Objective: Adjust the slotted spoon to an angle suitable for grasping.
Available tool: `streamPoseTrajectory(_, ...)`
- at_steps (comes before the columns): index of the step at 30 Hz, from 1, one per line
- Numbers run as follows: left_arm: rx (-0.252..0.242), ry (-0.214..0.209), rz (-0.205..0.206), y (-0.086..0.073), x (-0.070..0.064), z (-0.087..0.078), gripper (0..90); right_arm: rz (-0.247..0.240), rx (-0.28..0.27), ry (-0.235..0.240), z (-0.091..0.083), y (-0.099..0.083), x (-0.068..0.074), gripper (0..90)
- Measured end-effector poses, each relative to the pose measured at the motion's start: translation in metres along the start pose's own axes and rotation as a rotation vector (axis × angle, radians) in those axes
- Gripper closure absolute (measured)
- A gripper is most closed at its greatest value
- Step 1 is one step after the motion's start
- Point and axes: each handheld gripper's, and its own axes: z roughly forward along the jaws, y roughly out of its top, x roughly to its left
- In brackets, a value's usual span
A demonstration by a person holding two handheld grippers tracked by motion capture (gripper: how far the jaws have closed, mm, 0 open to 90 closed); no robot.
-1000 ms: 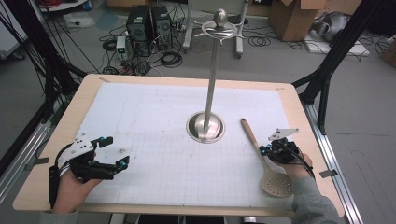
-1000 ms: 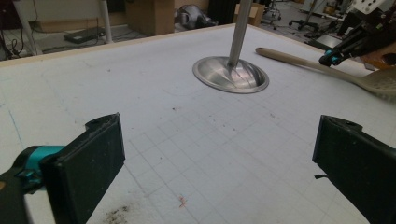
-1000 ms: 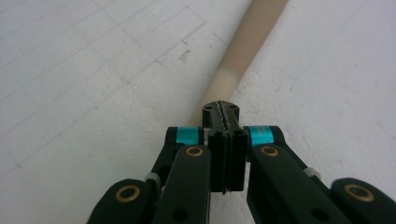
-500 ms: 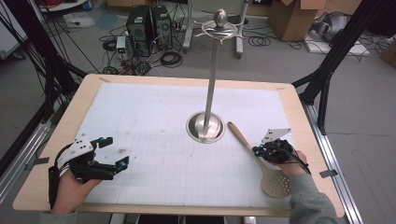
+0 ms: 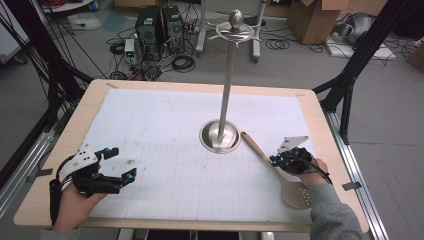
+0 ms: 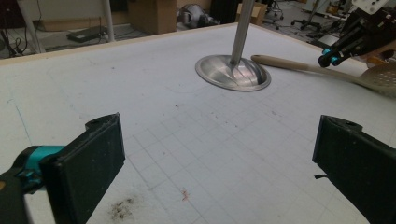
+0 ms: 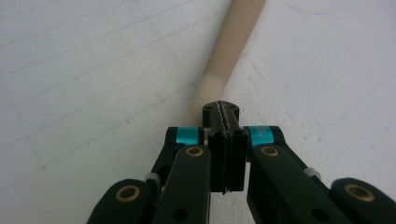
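Observation:
A wooden slotted spoon [image 5: 257, 150] lies on the white mat at the right, its handle end near the stand's base and its head [image 5: 298, 194] toward the front edge. My right gripper [image 5: 273, 160] is shut right over the middle of the handle. In the right gripper view the jaws [image 7: 223, 110] press flat together with nothing between them, and the handle [image 7: 233, 42] runs on beyond them. My left gripper [image 5: 124, 163] rests at the front left, open and empty [image 6: 219, 154]. The left gripper view also shows the spoon [image 6: 299, 66] and the right gripper [image 6: 329, 58].
A tall metal utensil stand [image 5: 227, 75] with a round base [image 5: 220, 136] rises from the middle of the table, hooks at its top. The white grid mat [image 5: 165, 125] covers the wooden table [image 5: 320, 120]. Cables and boxes lie on the floor beyond.
The spoon's handle end has swung left toward the stand's base, and my right gripper has moved left with it. The left gripper has stayed put.

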Motion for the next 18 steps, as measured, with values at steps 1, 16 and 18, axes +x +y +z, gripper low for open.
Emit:
streamPoseTrajectory(1, -0.001, 0.0, -0.001, 0.0, 0.0, 0.0, 2.7, 0.011, 0.01, -0.006, 0.0, 0.001, 0.0, 90.0)
streamPoseTrajectory(16, 0.003, -0.001, 0.001, -0.001, 0.0, 0.0, 2.7, 0.076, 0.046, -0.024, 0.013, 0.015, 0.002, 90.0)
streamPoseTrajectory(18, 0.006, -0.004, -0.002, -0.001, 0.0, 0.001, 2.7, 0.079, 0.055, -0.031, 0.014, 0.016, 0.001, 90.0)
